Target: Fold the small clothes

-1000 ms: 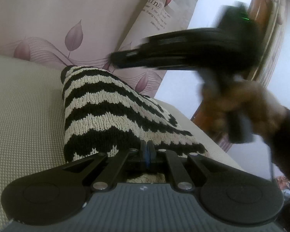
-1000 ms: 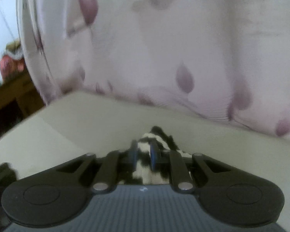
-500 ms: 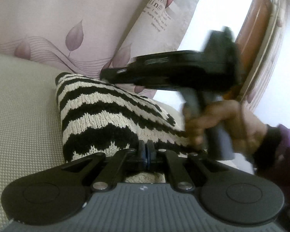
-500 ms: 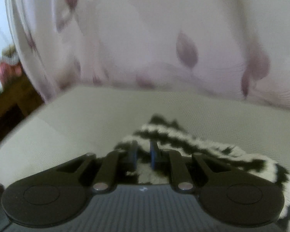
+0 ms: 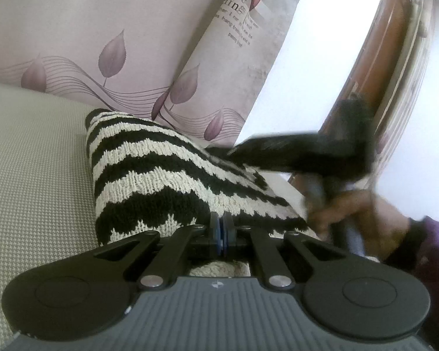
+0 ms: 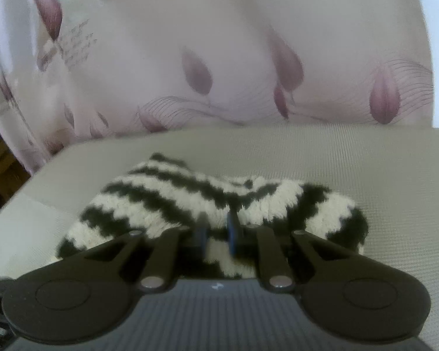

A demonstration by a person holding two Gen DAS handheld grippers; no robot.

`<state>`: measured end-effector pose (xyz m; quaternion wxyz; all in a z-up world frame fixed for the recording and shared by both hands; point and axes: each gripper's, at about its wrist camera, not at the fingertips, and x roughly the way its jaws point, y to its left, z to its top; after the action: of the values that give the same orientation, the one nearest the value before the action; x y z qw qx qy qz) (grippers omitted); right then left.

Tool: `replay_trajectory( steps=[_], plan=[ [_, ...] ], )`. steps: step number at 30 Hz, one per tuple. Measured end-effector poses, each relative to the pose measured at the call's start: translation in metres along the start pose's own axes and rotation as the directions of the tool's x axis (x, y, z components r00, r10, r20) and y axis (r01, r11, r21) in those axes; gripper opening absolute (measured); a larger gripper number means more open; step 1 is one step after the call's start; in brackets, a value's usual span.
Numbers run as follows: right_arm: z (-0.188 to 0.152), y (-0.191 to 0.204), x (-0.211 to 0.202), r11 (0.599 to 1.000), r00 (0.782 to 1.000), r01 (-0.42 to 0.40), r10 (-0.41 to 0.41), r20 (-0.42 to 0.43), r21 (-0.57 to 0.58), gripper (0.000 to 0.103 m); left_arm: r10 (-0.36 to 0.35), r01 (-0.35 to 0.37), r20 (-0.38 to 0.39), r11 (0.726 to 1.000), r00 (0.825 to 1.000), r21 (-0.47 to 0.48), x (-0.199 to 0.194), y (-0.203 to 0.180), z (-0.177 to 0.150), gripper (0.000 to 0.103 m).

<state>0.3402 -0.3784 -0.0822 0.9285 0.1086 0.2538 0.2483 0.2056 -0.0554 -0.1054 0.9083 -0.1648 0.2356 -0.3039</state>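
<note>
Black-and-cream knitwear, a zigzag-striped garment (image 5: 161, 181), is seen lying on the beige woven seat cushion (image 5: 29, 175) in front of a leaf-printed pillow (image 5: 87, 44), with most of its body draped over the cushion and two edges held up off it. The near hem is pinched by the left gripper (image 5: 221, 231), whose blue-padded fingers (image 5: 215, 229) are drawn almost fully together on a thin fold of knit. Another edge is gripped by the right gripper (image 6: 216, 234); its pads are set a little apart with striped fabric bunched between them, so the jaws are judged closed on the cloth rather than free. In the left wrist view the right gripper is shown blurred above the far right side of the garment, carried by a hand (image 5: 351, 213) in a purple sleeve (image 5: 436, 251). The fold is judged to be under way and not finished: the lifted edge has been brought over part of the garment but is not yet laid flat, and neither edge has been let go. Setting the carried edge down in line, releasing both grips and smoothing appear to remain. Whether further folds or other clothes are left cannot be told from these views.
</note>
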Motion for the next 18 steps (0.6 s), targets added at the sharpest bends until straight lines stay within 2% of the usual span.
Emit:
replay_trajectory(
  steps=[3,5,6,7,8,11,15,17,18],
  plan=[
    [-0.008,-0.008,-0.051,0.994,0.985,-0.058,0.043,0.165,0.089,0.019,-0.002,0.002,0.0,1.0,1.0,-0.001,0.0,0.0,-0.001,0.011],
    [-0.022,-0.014,-0.071,0.988,0.983,-0.074,0.05,0.178,0.132,0.04,0.001,-0.001,0.001,1.0,1.0,0.002,0.0,0.0,-0.001,0.011],
    [-0.035,-0.015,-0.083,0.988,0.985,-0.056,0.031,0.17,0.141,0.046,0.003,-0.003,0.001,1.0,1.0,0.005,0.0,-0.001,-0.002,0.011],
    [-0.047,-0.015,-0.092,0.99,0.987,-0.027,0.004,0.163,0.139,0.059,0.004,-0.004,0.001,1.0,1.0,0.006,0.0,-0.001,-0.002,0.011],
    [-0.057,-0.014,-0.097,0.991,0.988,-0.009,-0.012,0.156,0.136,0.065,0.006,-0.006,0.001,1.0,1.0,0.008,0.0,-0.001,-0.002,0.011],
    [-0.084,-0.009,-0.11,0.991,0.993,-0.002,-0.014,0.119,0.134,0.069,0.011,-0.011,0.0,1.0,1.0,0.014,0.0,-0.002,-0.002,0.011],
    [-0.105,-0.012,-0.1,0.99,0.997,0.065,-0.069,0.029,0.123,0.072,0.018,-0.018,-0.002,1.0,1.0,0.023,0.001,-0.004,-0.001,0.011],
    [-0.112,-0.025,-0.097,0.972,1.0,-0.017,0.01,0.028,0.234,0.071,0.028,-0.028,-0.001,0.999,1.0,0.035,0.0,-0.006,-0.002,0.011],
    [-0.113,-0.029,-0.099,0.968,0.999,-0.031,0.023,0.034,0.249,0.071,0.033,-0.033,-0.001,0.999,0.999,0.041,0.0,-0.007,-0.001,0.011]
  ],
)
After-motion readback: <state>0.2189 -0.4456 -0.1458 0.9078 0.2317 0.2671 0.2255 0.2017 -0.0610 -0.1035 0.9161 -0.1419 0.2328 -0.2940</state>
